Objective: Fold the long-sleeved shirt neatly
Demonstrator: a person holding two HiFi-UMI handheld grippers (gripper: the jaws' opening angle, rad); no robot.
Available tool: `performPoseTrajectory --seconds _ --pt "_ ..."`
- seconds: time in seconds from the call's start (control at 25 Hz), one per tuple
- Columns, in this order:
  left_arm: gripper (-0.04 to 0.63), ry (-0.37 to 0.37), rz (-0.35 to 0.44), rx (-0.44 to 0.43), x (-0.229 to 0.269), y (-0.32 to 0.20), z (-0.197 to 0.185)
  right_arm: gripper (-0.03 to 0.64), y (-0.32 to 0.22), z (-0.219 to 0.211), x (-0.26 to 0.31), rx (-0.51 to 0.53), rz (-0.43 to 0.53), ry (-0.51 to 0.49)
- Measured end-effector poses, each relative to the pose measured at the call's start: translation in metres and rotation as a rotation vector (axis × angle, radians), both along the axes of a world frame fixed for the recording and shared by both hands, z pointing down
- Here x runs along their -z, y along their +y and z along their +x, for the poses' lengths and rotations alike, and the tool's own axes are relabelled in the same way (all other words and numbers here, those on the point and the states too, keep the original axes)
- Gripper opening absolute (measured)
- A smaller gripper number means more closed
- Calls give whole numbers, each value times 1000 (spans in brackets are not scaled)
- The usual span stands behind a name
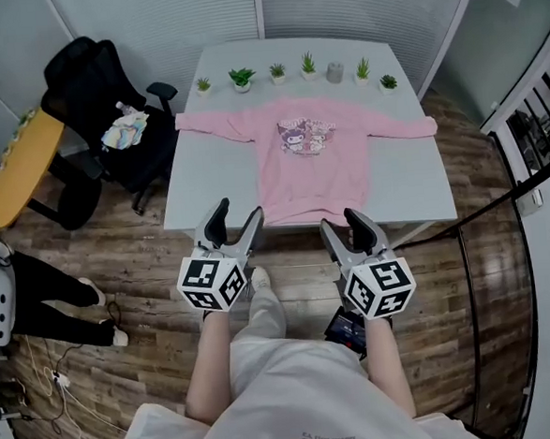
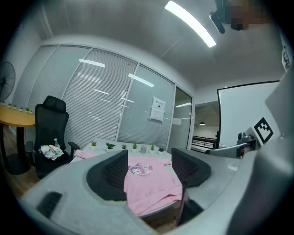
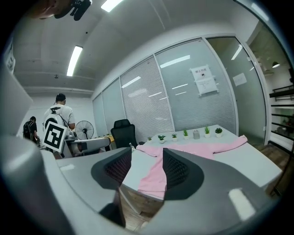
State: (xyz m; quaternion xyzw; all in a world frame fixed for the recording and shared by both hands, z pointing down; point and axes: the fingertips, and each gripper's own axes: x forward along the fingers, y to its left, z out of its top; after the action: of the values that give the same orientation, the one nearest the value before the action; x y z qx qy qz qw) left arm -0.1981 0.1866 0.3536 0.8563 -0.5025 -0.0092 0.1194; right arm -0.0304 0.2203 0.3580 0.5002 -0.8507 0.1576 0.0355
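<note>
While the pink long-sleeved shirt point(image 1: 313, 160) lies flat with its sleeves spread across the middle of the white bench point(image 1: 207, 186), the left gripper point(image 1: 238, 212) and right gripper point(image 1: 341, 220) hang below its hem at lower centre, jaws wide and empty. Pinching only one layer, or at uneven heights, would likely skew the fold; a long sweep could topple the potted plants point(image 1: 242, 76) along the top edge.

The shirt point(image 1: 310, 160) is pink with a cartoon print; the worktop point(image 1: 212, 185) is white; the chair point(image 1: 97, 95) is black.
</note>
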Motion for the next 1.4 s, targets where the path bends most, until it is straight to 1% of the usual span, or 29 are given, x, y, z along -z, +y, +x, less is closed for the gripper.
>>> performPoseTrajectory --seconds 0.2,0.32,0.52,0.72,0.84,1.12,1.24,1.4 --pt "288 -25 -40 -11 -5 -105 -35 215 -103 -34 -1 -11 -28 11" --pt "288 -36 -67 0 -12 -161 -64 215 -159 -61 -6 -3 -47 21" --pt "288 -25 -123 41 -38 -231 -112 215 -232 -105 -30 29 -99 38" --pt "288 -7 -186 74 -70 -275 -150 215 -276 -142 -54 62 -149 66" --pt "288 -10 -212 84 -85 -297 -166 216 -295 -157 -65 74 -170 97" --pt "286 -18 -235 97 -103 -334 -192 215 -331 -184 -72 107 -158 170" --pt "284 -31 -257 105 -110 -343 -200 215 -341 -198 -72 138 -158 162" --pt "282 -42 -275 140 -118 -356 -215 215 -359 -217 -71 182 -154 137"
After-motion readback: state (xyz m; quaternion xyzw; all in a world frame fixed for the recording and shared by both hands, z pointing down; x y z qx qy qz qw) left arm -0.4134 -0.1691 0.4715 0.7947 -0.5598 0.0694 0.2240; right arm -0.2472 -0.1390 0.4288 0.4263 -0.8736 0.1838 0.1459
